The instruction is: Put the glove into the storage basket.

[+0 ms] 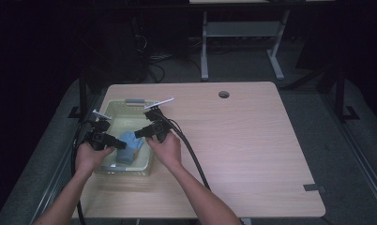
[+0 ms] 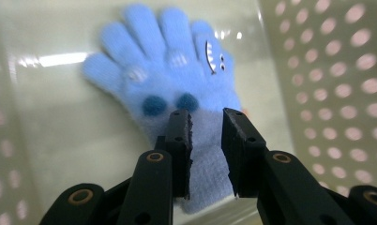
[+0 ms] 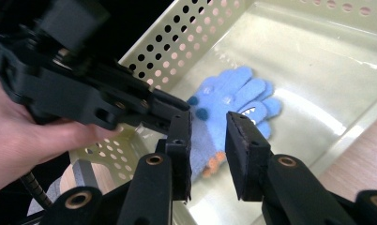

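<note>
A light blue knitted glove [image 1: 131,146] with dark blue dots and a small toothy mouth lies flat on the floor of a pale yellow perforated basket [image 1: 115,112] at the table's left. In the left gripper view the glove [image 2: 168,70] spreads its fingers away from me, and my left gripper [image 2: 207,117] hovers open over its cuff. My left gripper [image 1: 121,144] reaches in from the basket's left side. My right gripper [image 1: 139,133] is open above the basket's right part. In the right gripper view the glove [image 3: 238,89] lies beyond my right gripper [image 3: 208,122], with the left gripper [image 3: 107,103] close beside it.
The basket wall [image 2: 346,93] rises close on the right of the left gripper view. The wooden table [image 1: 243,140] has a cable hole [image 1: 223,94] at the back and a grey tape strip [image 1: 314,188] near its right front corner. A cable [image 1: 193,157] trails from the right gripper.
</note>
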A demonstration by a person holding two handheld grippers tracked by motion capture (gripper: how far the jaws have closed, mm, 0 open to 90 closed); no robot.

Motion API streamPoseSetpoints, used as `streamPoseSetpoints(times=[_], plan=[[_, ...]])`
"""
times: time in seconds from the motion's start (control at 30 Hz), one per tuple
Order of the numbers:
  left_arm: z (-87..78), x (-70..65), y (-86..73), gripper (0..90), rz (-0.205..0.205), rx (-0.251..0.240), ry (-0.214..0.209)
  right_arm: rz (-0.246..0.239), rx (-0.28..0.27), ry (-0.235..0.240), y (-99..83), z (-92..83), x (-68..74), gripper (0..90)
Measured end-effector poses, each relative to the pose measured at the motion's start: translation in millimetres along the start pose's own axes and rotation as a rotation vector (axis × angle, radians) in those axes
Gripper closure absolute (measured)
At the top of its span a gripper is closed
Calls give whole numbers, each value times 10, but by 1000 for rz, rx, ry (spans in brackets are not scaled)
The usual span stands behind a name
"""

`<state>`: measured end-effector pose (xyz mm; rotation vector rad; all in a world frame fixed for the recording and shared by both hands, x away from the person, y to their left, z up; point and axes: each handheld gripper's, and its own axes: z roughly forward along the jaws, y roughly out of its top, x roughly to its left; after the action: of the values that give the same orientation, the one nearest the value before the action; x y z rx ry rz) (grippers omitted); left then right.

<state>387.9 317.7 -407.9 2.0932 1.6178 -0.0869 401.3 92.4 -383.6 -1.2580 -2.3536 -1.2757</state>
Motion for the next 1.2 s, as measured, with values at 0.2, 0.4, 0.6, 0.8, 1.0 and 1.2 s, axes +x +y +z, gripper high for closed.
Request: streamPoseSetpoints(times=[0.2,0.4,0.6,0.8,1.0,1.2], plan=[[100,-1,21,700,8,59,24,7,-11,7,-3,-61,-27,702],[12,22,13,643,-11,-3,-4,14,-23,14,3,-113,-72,689],[-96,33,1,554,-8,-65,-36,22,-22,18,-5,-173,-126,649],[-205,-25,-9,514,-5,-125,-60,24,-46,43,-29,-300,-178,603],[-248,-114,6,495,16,-168,-76,16,-69,56,-19,-449,-240,557],[-271,-198,10,478,26,-203,-101,14,-77,74,-20,-577,-329,517]])
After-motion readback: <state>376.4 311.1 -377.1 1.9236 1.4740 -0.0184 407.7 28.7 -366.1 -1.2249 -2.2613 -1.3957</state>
